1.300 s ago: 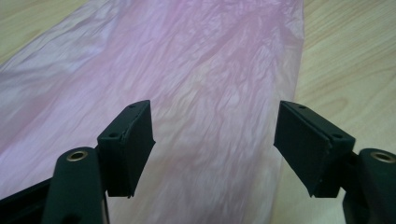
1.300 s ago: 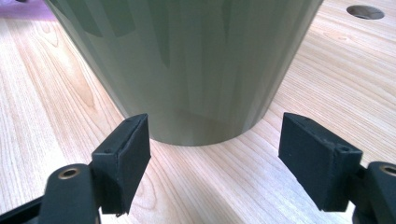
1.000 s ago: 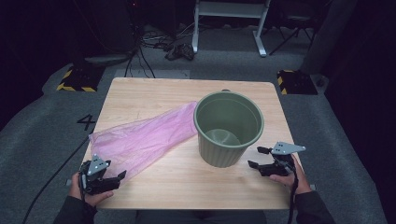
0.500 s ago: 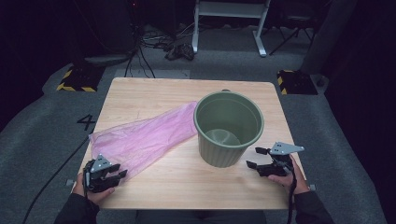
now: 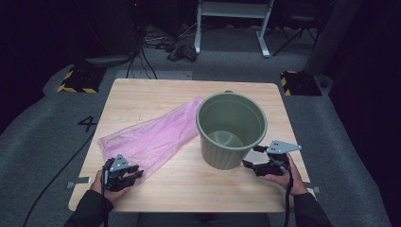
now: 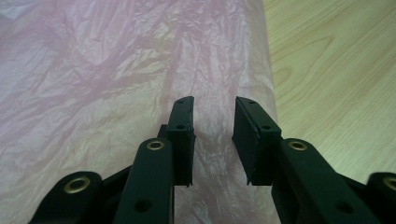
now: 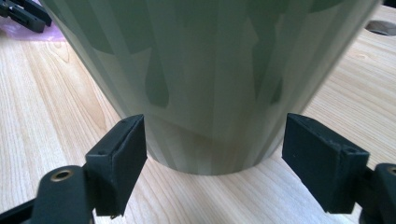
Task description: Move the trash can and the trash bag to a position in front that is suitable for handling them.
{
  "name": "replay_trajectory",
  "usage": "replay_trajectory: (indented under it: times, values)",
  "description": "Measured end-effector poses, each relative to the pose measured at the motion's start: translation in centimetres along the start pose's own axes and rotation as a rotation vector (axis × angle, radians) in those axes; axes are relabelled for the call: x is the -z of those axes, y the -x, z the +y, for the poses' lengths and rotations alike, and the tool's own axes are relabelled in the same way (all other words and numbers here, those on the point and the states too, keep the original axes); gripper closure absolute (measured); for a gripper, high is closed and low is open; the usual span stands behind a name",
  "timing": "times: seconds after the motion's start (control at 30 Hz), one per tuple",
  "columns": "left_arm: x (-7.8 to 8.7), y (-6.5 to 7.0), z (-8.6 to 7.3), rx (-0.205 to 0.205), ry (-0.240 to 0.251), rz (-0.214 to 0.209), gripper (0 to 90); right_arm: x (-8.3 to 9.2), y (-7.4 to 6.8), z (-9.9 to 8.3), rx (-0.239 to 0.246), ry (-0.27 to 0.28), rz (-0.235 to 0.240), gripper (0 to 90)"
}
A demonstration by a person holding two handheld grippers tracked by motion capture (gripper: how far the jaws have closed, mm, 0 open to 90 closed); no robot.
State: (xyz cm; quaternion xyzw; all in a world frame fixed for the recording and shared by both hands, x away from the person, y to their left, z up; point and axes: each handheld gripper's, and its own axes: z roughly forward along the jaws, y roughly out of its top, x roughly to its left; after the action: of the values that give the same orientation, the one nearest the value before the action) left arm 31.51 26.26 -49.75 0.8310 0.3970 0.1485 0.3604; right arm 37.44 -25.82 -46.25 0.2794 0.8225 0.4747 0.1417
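Observation:
A crumpled pink plastic bag [image 5: 156,135] lies flat across the left of the wooden table [image 5: 142,94], running diagonally toward a green bucket [image 5: 231,130] that stands upright right of centre. My left gripper [image 5: 135,172] sits over the bag's near corner. In the left gripper view its jaws [image 6: 213,105] have just been closing and stand a narrow gap apart, with the pink film [image 6: 93,70] under and between them, not pinched. My right gripper [image 5: 250,157] is open wide at the bucket's base [image 7: 210,56], one pad on either side [image 7: 215,122], neither pressing on it.
The table's near edge runs just behind both hands. A round hole [image 7: 380,27] in the tabletop shows to the right of the bucket. On the floor beyond are a white stand [image 5: 231,9], cables and yellow-black blocks [image 5: 75,80].
My left gripper has slid right and forward onto the bag's near corner, and its jaws have narrowed. The right gripper and the bucket have stayed put.

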Motion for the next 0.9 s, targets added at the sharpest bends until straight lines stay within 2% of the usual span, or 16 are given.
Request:
replay_trajectory:
  times: [0.33, 0.6, 0.9]
  values:
    - [-1.5, 2.4, 1.5, -0.048, -0.009, -0.064, 70.7, -0.5, -0.1, 0.5, -0.004, 0.001, -0.013, 20.5]
    - [-2.4, 4.1, 2.2, -0.078, -0.013, -0.107, 71.3, -1.7, -0.1, 1.2, -0.017, 0.009, -0.01, 20.4]
    - [-3.1, 5.5, 2.8, -0.098, -0.016, -0.133, 70.9, -3.2, -0.5, 2.0, -0.011, 0.01, -0.021, 21.0]
